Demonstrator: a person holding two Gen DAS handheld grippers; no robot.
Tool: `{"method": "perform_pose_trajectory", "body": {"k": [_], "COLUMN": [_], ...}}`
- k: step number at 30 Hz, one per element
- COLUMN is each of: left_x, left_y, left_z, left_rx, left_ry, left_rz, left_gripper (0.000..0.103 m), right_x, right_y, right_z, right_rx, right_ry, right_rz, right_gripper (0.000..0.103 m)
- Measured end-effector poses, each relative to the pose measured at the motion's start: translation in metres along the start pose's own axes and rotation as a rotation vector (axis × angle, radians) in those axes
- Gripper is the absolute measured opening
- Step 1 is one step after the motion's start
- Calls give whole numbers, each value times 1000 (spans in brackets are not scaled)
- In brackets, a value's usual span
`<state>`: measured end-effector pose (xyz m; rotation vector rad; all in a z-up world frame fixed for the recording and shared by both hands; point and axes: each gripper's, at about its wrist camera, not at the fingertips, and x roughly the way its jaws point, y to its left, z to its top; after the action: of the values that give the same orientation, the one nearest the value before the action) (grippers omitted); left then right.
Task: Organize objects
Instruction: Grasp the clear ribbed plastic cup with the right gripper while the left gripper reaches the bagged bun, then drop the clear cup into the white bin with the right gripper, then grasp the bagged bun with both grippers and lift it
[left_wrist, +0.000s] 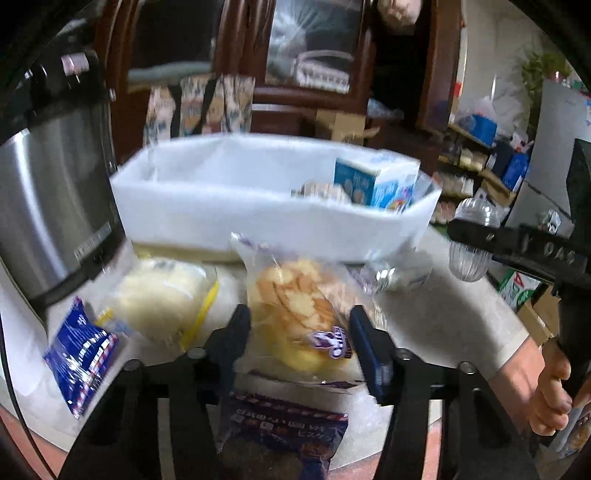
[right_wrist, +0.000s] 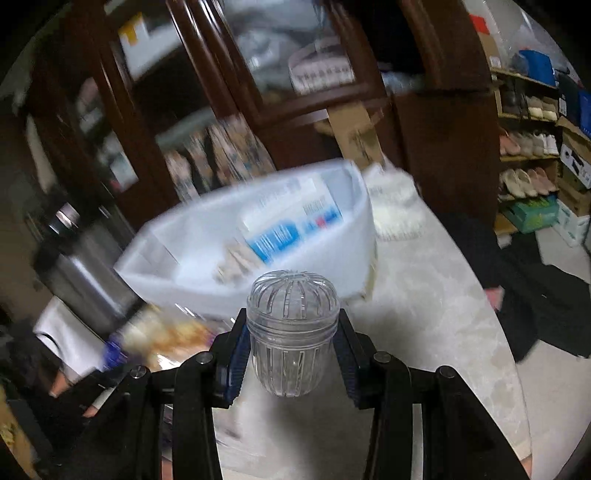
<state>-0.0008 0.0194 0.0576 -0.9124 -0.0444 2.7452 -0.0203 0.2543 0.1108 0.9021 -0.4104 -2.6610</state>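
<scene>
We clamp the right gripper (right_wrist: 291, 354) jaws on the clear jar (right_wrist: 291, 332) and the left gripper (left_wrist: 299, 332) jaws on the cracker bag (left_wrist: 299, 314), both bound for the white bin (left_wrist: 207, 206) ahead.

One white rectangular plastic bin (left_wrist: 207, 199) stands far on the table, holding one blue-and-white carton (left_wrist: 373, 184). Near it lie two clear bags of snacks, one of round crackers (left_wrist: 299, 306) and one pale yellow (left_wrist: 159, 295), two dark blue printed packets (left_wrist: 83, 354), and one clear ribbed plastic jar (right_wrist: 291, 332).
</scene>
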Motion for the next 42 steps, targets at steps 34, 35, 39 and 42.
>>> {"method": "perform_pose_trajectory", "body": {"k": [34,35,39,42], "left_x": [-6,-5,-4,-1], "left_y": [42,42,45,47], "left_z": [9,8,7,6], "left_rx": [-173,-182,-208,-219], "left_ry": [-44,-39,-25,-6], "left_rz": [-14,-27,-41,-52], "left_gripper": [53,53,53,53], "right_x": [30,31,40,48], "right_y": [50,45,34,35], "right_z": [21,17,7,2], "right_rx": [-62,-39,16,14], "right_ry": [-1,33,140,200], "right_rz": [97,126,196,192], "right_gripper": [72,72,72,72]}}
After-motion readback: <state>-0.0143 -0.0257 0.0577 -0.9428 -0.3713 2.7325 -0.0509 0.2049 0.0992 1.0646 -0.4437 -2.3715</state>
